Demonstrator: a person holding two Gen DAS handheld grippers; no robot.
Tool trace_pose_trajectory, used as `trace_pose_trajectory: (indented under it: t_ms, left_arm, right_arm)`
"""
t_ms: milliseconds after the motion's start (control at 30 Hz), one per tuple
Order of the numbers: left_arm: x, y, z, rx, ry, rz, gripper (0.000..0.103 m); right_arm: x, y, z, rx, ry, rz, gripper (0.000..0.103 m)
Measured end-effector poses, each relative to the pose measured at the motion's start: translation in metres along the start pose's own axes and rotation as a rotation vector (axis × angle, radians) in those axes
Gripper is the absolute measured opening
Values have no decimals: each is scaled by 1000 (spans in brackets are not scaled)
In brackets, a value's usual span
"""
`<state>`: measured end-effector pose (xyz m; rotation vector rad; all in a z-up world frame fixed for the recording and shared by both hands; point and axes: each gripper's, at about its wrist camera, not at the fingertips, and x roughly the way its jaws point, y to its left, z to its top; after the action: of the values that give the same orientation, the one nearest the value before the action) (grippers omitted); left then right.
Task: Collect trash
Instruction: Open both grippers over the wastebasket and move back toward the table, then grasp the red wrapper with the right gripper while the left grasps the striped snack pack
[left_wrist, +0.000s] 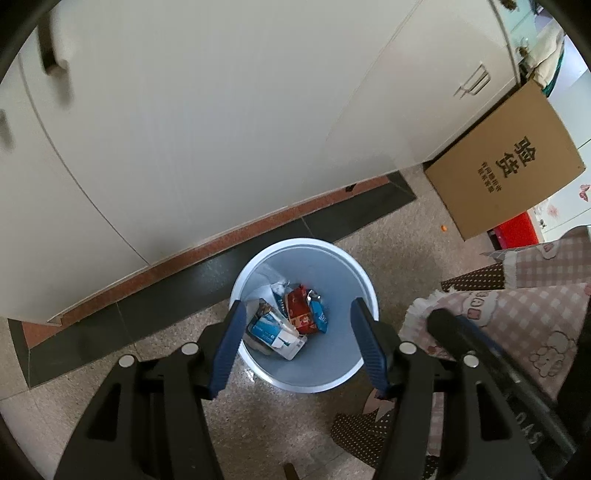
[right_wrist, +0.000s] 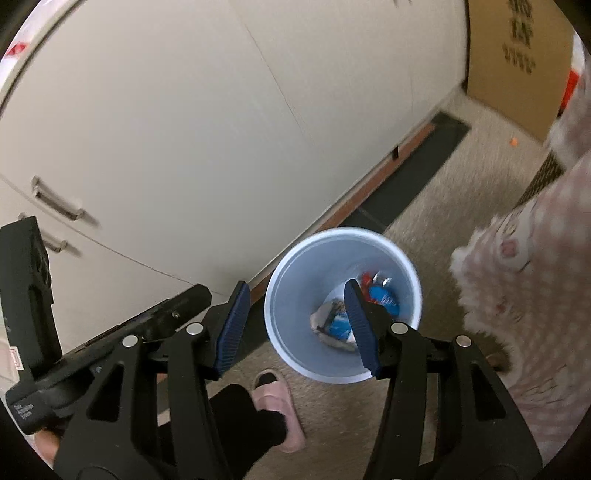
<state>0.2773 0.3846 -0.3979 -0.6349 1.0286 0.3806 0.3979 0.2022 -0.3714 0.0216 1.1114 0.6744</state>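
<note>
A pale blue trash bin (left_wrist: 343, 258) stands on the floor by the cabinets. Inside lie a red snack wrapper (left_wrist: 300, 308), a blue wrapper (left_wrist: 319, 314) and a blue-and-white carton (left_wrist: 275, 332). My left gripper (left_wrist: 299, 314) hangs above the bin, open and empty. My right gripper (right_wrist: 295, 295) is also open and empty above the bin (right_wrist: 295, 266), where the wrappers (right_wrist: 384, 297) show. The right gripper's body (left_wrist: 480, 350) shows at the right of the left wrist view. The left gripper's body (right_wrist: 110, 332) shows at the left of the right wrist view.
Cream cabinets (left_wrist: 184, 129) with handles run behind the bin. A cardboard box (left_wrist: 509, 166) leans at the right, with a red object (left_wrist: 515, 229) behind it. A pink checked cloth (left_wrist: 517, 314) hangs at the right. A person's pink slipper (right_wrist: 280, 413) is on the floor.
</note>
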Motion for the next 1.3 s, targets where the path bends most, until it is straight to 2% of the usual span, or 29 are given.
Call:
trace_pose_trajectory:
  t_ms: [133, 233, 333, 433, 533, 700, 800, 900, 933, 1067, 1100, 1300]
  left_arm:
    - [-41, -6, -2, -20, -87, -33, 58]
    - [-82, -22, -1, 5, -169, -47, 58]
    - [-125, -47, -1, 34, -236, -97, 58]
    - [-158, -84, -2, 103, -270, -138, 59]
    - [-184, -126, -4, 170, -292, -177, 60]
    - [-208, -207, -18, 271, -258, -266, 63]
    - [-215, -261, -30, 355, -231, -296, 64]
    - [-210, -328, -44, 491, -211, -272, 66]
    - [-208, -346, -51, 517, -202, -270, 66]
    - [-198, -396, -68, 580, -186, -294, 67]
    - [-194, -406, -70, 589, -182, -297, 68]
    - [-158, -470, -72, 648, -115, -254, 68]
  right_arm:
    - [-51, 19, 8, -70, -103, -26, 53]
    - [-101, 29, 14, -109, -202, -35, 53]
    - [-159, 33, 18, -132, -302, -38, 53]
    - [-210, 26, 20, -132, -374, -30, 54]
    - [-260, 9, 20, -120, -440, -39, 56]
    - [-330, -51, 17, -26, -497, -66, 58]
    - [-370, -101, 13, 39, -534, -155, 61]
    - [-393, -158, 12, 117, -527, -232, 62]
    - [-399, -175, 11, 142, -519, -260, 65]
    - [-401, -242, 13, 224, -425, -354, 65]
    - [-397, -255, 14, 229, -394, -359, 65]
    - [-378, -294, 29, 260, -348, -326, 66]
